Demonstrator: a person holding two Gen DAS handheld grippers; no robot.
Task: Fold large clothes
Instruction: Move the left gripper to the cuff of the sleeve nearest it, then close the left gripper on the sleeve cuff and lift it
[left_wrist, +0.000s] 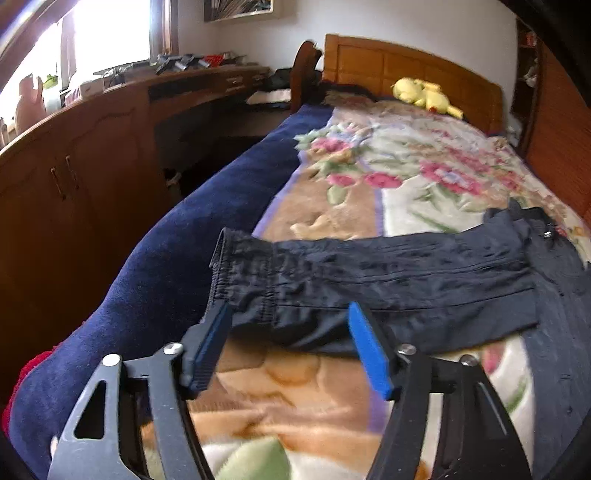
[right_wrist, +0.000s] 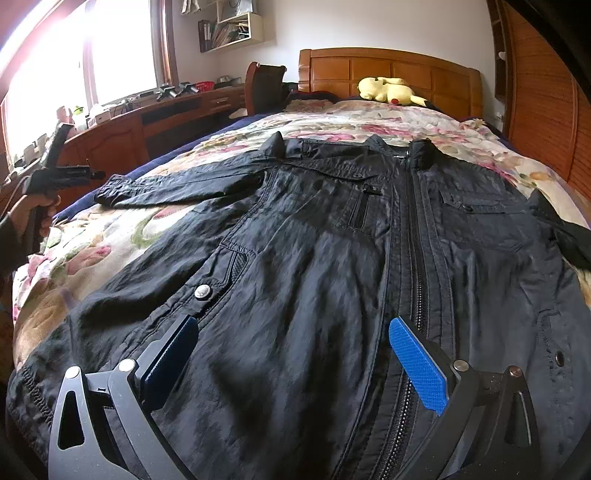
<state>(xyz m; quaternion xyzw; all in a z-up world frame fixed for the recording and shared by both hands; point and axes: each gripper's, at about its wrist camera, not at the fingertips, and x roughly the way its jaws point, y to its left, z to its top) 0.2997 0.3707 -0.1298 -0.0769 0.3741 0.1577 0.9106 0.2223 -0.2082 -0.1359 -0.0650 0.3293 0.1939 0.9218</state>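
A black zip-front jacket lies spread face up on the flowered blanket of a bed, collar toward the headboard. Its left sleeve stretches out sideways, the elastic cuff near the bed's edge. My left gripper stands open just in front of that cuff; the cuff's lower edge lies between the blue pads, which do not press on it. My right gripper hovers open over the jacket's lower front, left of the zipper, with nothing pinched.
A yellow plush toy lies by the wooden headboard. A dark blue cover hangs over the bed's left side. Wooden cabinets and a cluttered desk line the left wall, with a chair beyond. A hand holds the left gripper's handle.
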